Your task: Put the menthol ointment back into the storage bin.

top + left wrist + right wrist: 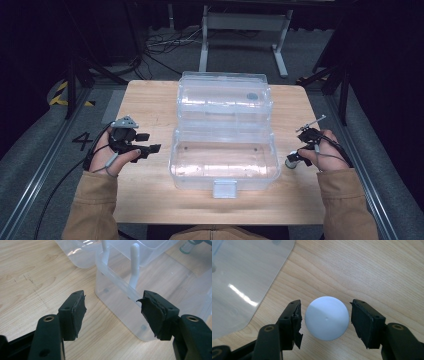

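Nearest me in the high view, two tan sleeves (95,205) come in from the bottom edge, forearms splayed outward to either side of a clear plastic box (224,160) on the wooden table (150,100).

Left hand (107,152) sits at 9 o'clock of the box, knuckles up, palm wrapped around the left gripper (150,148), which points toward 3 o'clock at the box's side. In the left gripper view (113,307) I see the jaws spread wide with nothing between them; the near corner of the box lies just ahead, and a white hinge post (134,262) rises from its wall. Pads are frayed at the edges.

Right hand (327,150) sits at 3 o'clock of the box, wrist bent inward, gripper (295,159) angled down toward 8 o'clock. In the right gripper view (325,317) the jaws stand apart on either side of a white ball (327,318); a thin gap shows on each side, so I read them as open around it, not clamped. The ball rests on the table near the box's rounded corner (249,285), which lies at 10 o'clock of it.

The box's lid (225,95) is laid back flat at 12 o'clock, and its latch (224,189) faces me at 6 o'clock.
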The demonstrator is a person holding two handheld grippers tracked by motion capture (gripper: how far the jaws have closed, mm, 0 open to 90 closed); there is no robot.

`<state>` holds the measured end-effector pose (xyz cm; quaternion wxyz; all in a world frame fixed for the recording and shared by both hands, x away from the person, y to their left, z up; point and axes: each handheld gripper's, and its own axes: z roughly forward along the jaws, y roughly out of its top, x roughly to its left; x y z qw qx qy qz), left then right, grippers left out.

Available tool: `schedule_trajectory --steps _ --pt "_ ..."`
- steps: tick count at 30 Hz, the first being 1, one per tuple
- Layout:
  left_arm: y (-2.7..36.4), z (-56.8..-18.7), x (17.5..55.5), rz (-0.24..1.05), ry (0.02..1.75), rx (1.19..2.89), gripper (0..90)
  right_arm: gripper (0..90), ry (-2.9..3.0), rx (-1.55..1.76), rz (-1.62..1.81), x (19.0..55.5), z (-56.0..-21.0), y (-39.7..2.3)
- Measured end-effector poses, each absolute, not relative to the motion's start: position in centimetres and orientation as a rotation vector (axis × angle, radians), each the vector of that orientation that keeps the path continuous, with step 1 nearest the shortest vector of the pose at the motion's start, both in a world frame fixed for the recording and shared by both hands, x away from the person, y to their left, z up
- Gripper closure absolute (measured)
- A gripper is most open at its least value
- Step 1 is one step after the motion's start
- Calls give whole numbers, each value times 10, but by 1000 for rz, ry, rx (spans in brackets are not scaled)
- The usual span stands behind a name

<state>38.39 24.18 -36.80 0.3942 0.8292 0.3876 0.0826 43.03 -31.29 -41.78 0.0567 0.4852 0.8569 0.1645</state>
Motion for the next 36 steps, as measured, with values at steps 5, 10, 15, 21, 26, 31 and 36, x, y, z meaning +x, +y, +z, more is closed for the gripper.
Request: schedule_trajectory --steps 5,10,15,21,26,31,36 --pt "242 -368 385 213 978 2112 363 443 2606 1468 479 430 -419 -312" --pt "242 -368 385 212 978 2111 363 463 2621 1464 449 430 -421 -311" --pt "242 -369 385 212 980 2111 363 494 2630 1461 425 430 -422 -311" --pt "242 -369 384 204 986 2111 362 502 2631 1449 419 431 -421 -310" --pt "242 -369 385 203 986 2111 362 504 2640 1446 416 432 -420 -308" --pt "243 -369 384 207 992 2108 360 504 2655 1422 431 431 -412 -307" --pt "243 -369 384 204 994 2109 360 504 2666 1411 420 432 -405 -307"
